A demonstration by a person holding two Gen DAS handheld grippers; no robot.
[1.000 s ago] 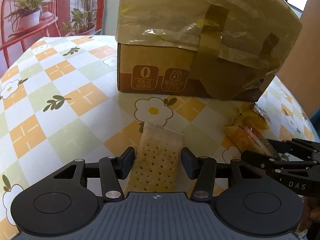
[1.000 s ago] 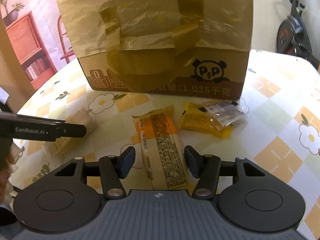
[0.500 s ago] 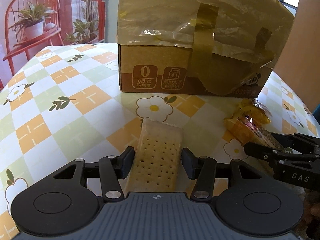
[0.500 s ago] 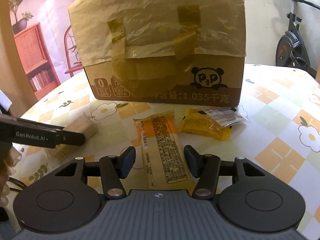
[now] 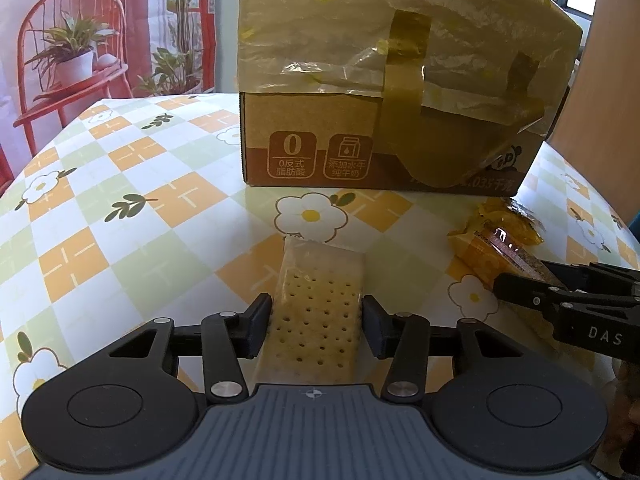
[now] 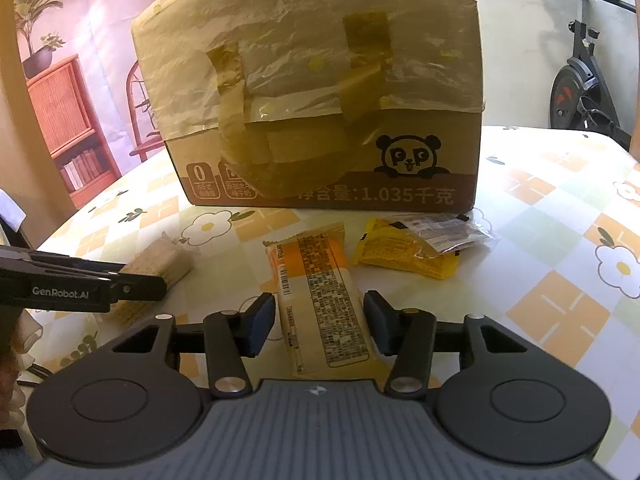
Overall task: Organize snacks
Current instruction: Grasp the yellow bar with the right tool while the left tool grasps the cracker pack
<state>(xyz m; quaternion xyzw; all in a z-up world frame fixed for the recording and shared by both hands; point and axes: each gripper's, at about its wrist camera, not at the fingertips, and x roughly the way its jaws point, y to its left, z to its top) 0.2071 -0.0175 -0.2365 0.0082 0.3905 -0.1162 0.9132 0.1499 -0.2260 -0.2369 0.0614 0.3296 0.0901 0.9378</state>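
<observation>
A clear packet of dotted crackers [image 5: 320, 300] lies on the flowered tablecloth [image 5: 120, 220]. It sits between the jaws of my left gripper [image 5: 316, 316], which are closing, and both pads touch its sides. My right gripper [image 6: 320, 312] straddles a long orange snack packet [image 6: 320, 280] lying label up. Its jaws are closing too, with a thin gap left on each side of the packet. From the right wrist view, the left gripper [image 6: 160, 286] shows side-on at the crackers [image 6: 156, 264]. A yellow packet [image 6: 404, 252] lies to the right of the orange one.
A tall cardboard box [image 6: 320, 100] wrapped in plastic film and tape stands just behind the snacks. A red chair with potted plants [image 5: 68, 64] is beyond the table's far left edge. An exercise bike [image 6: 580, 80] stands off to the right.
Both grippers' jaws have narrowed around their packets, the right one more. Both wrist views have tipped up slightly, so the box looks taller. The packets have not moved.
</observation>
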